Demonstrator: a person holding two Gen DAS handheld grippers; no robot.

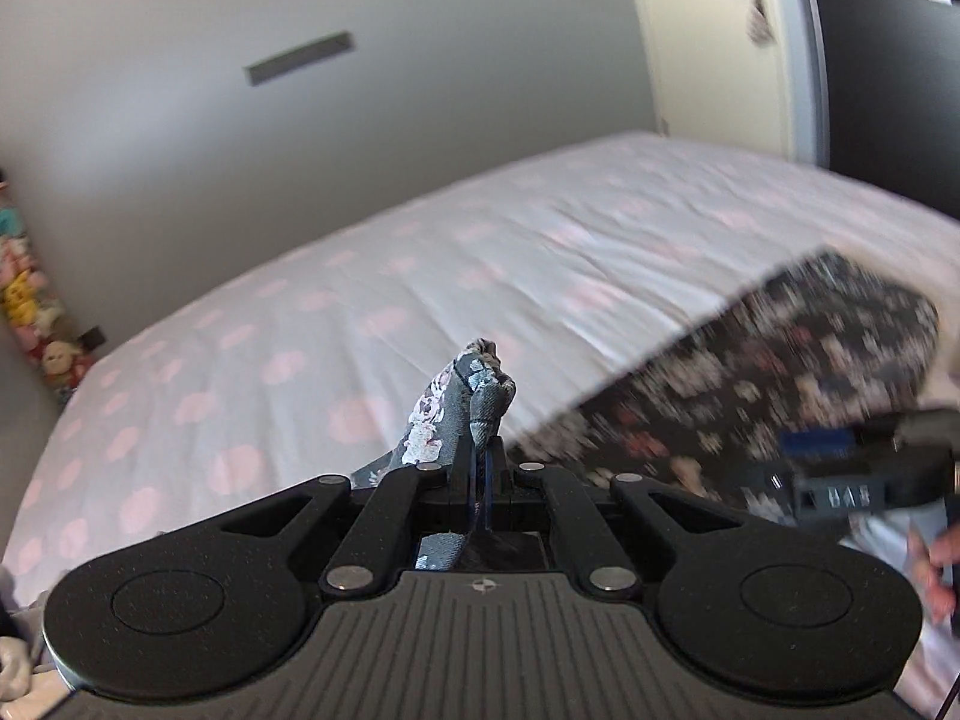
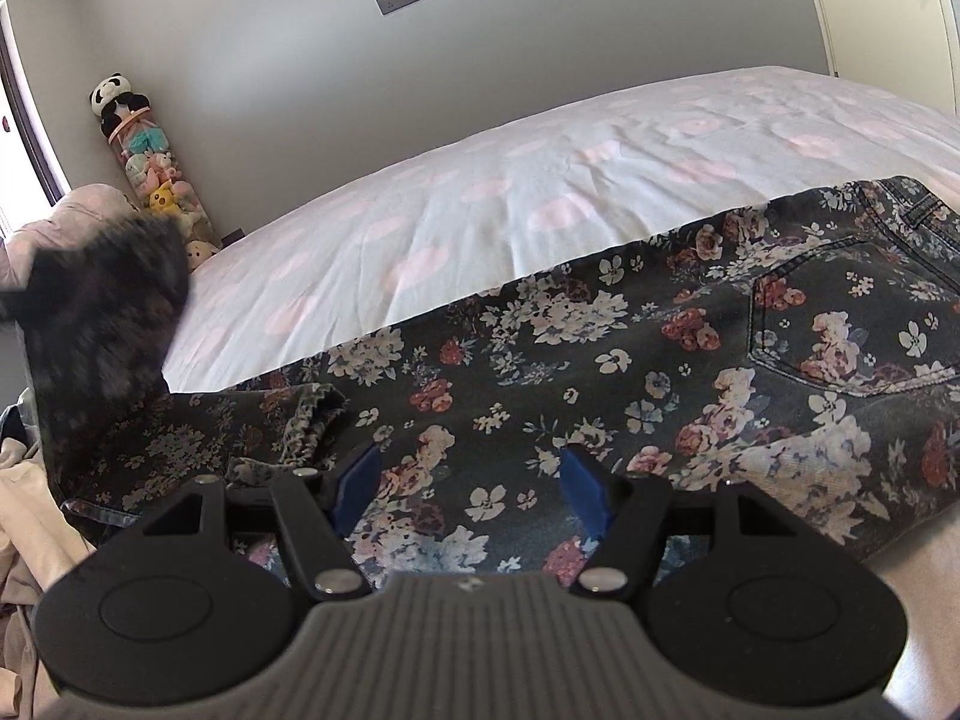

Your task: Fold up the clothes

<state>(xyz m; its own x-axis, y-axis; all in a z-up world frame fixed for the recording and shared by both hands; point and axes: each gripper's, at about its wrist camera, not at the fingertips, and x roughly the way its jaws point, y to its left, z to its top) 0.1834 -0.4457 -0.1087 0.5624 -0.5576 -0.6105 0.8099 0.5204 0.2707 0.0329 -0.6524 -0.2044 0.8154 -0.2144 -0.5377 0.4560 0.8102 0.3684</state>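
my left gripper is fully closed, pinching a bunched fold of the dark floral denim trousers; the fabric's pale inner side sticks up past the tips, raised off the white bedsheet with pale pink spots. the trousers lie flat along the near edge of that bedsheet, seat and stitched back pocket toward the right. the lifted leg end shows as a dark blur at the bedsheet's left edge in the right wrist view. my right gripper stands well open just over the middle of the trousers, blue pads apart with nothing clamped between them; whether the pads touch the cloth i cannot tell. beyond the bedsheet's far left corner a stack of soft toys stands against the grey wall.
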